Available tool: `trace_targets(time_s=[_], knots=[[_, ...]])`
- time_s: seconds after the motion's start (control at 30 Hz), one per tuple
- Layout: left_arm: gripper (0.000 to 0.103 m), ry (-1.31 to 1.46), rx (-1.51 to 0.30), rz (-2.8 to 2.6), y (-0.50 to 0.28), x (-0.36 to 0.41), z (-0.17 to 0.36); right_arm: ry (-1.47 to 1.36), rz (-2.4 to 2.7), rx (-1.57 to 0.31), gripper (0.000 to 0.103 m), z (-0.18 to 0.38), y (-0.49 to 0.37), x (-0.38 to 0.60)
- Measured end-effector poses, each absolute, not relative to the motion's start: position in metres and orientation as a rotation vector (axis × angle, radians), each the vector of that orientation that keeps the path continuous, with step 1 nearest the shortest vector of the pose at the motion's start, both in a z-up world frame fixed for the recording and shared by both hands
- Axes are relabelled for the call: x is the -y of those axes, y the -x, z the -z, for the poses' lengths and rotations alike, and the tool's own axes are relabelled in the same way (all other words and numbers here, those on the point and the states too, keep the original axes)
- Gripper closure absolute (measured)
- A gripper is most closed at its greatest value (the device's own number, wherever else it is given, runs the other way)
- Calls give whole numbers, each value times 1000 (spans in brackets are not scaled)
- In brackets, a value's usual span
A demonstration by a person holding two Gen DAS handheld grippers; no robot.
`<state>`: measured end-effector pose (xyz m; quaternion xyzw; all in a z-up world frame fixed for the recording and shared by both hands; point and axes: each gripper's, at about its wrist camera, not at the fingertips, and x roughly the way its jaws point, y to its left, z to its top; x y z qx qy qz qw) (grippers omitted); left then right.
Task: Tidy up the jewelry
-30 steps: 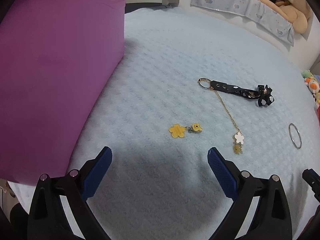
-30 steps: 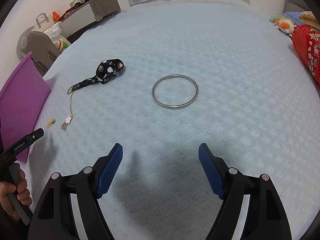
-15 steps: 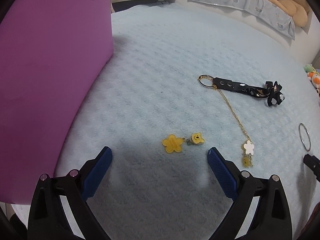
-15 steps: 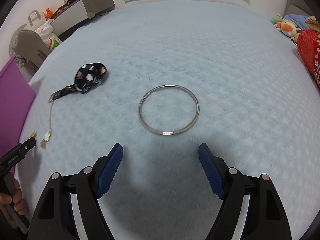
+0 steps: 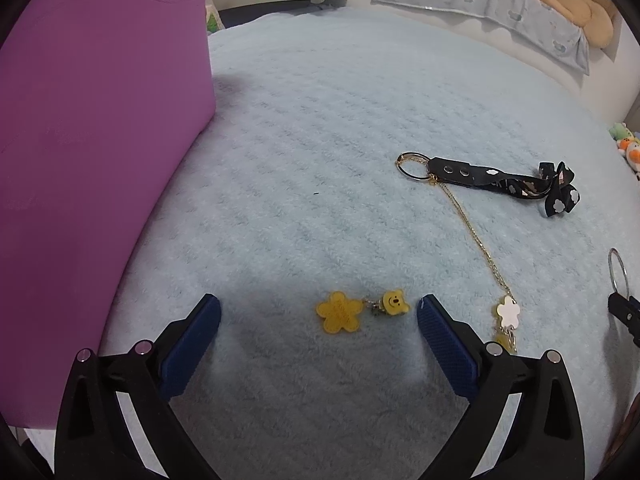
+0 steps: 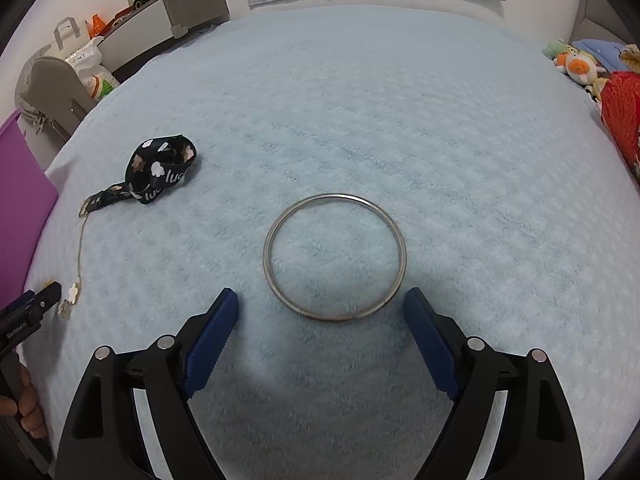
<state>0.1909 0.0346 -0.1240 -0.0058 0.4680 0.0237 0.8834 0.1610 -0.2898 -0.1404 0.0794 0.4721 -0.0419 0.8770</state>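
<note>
Two grippers lining up over jewelry on the blue blanket.

The left gripper [image 5: 318, 314], jaws spread, is framing the yellow flower charm [image 5: 339, 311] near the blanket's near edge; the right gripper [image 6: 322, 308], also spread, is straddling the silver bangle [image 6: 335, 257], each seemingly readying a pinch.

From my left gripper's view the thin silver metal bangle [image 5: 618, 270] is cut off by the right edge, the small yellow charm [image 5: 505, 339] hides partly behind my finger, and the purple fabric box [image 5: 92, 152] runs off-frame.

Home bedroom: fleecy blue bedspread [image 6: 360, 120], plush toys [image 6: 576, 64].
</note>
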Motion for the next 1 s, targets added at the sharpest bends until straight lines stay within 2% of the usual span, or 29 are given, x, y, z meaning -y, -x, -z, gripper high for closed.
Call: trace_targets(time_s=[0.17,0.37,0.4,0.43,0.47,0.53,0.6,0.63,0.7,1.0], knots=[[6,-15,-966,-58,-197,-28,127,-128,104,-974,16,146,-168,285],[7,-34,-956,-79,-202,-23,127,-102,125,-969,16,149,-176,282],[11,-43,-951,-77,-201,-21,126,-101,124,-968,16,149,-176,281],[21,-52,-944,-65,-199,-19,125,-102,122,-966,16,148,-177,281],[27,-69,-933,-43,-196,-14,124,-103,121,-965,17,148,-178,279],[48,-93,-922,-22,-192,-5,122,-108,119,-963,19,147,-178,279],[58,-98,-918,-5,-189,2,120,-111,113,-959,25,145,-175,278],[68,-91,-921,4,-189,3,120,-112,112,-955,33,144,-172,279],[74,-70,-925,27,-189,4,118,-117,103,-951,34,142,-169,280],[75,27,-932,72,-185,-13,109,-144,81,-934,34,132,-157,280]])
